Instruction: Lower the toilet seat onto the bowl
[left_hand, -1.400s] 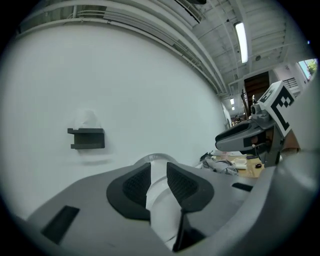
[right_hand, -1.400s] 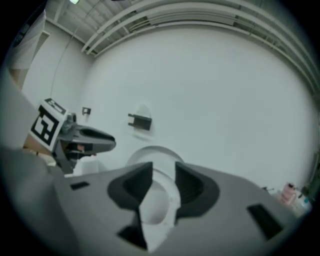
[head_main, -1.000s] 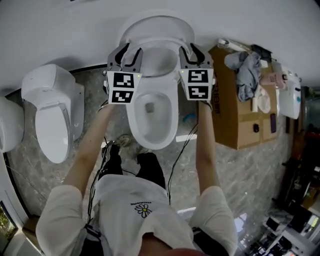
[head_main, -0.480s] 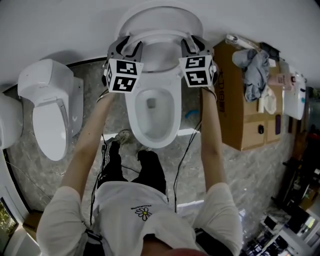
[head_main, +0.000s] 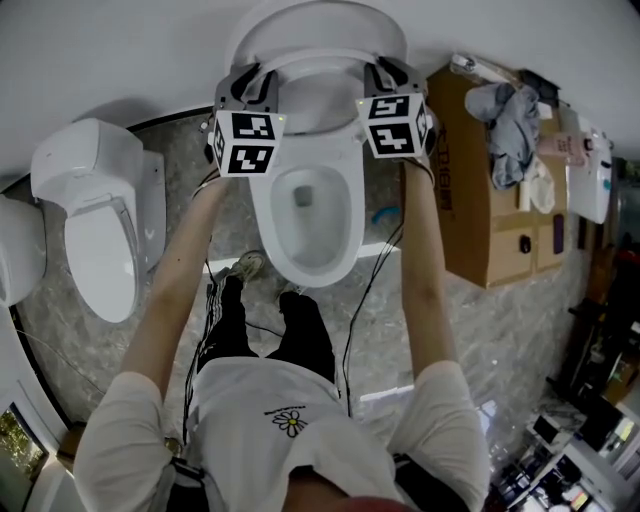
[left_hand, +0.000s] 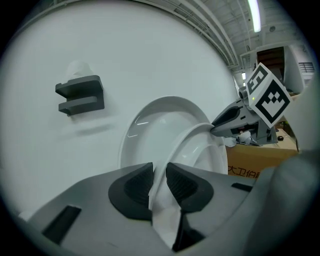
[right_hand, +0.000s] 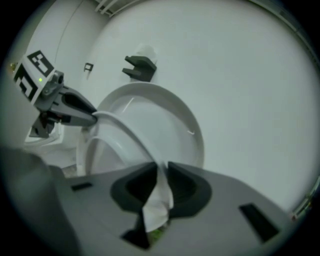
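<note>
**Head view.** Toilet seat (head_main: 312, 60): white ring, raised and tilted off the bowl (head_main: 266, 225), just in front of the upright lid (head_main: 318, 22). The toilet stands on the floor against the wall. Left gripper (head_main: 244, 84) is on the seat's left rim and right gripper (head_main: 384, 72) on its right rim, arms outstretched. A second toilet (head_main: 95, 230) stands at the floor's left side and a cardboard box (head_main: 490, 235) at the right.

**Left gripper view.** Left gripper (left_hand: 159, 174): its jaws have just been closing and now clamp the thin edge of the seat (left_hand: 189, 136) between the dark pads. The lid (left_hand: 152, 117) is behind the seat. The right gripper (left_hand: 231, 118) bites the far rim. A dark bracket (left_hand: 80, 94) is on the wall.

**Right gripper view.** Right gripper (right_hand: 161, 173): its jaws have likewise just been closing and now pinch the seat (right_hand: 125, 131) edge. The lid (right_hand: 167, 117) stands behind it. The left gripper (right_hand: 75, 110) holds the opposite rim. The bracket (right_hand: 140, 67) is on the wall above.
</note>
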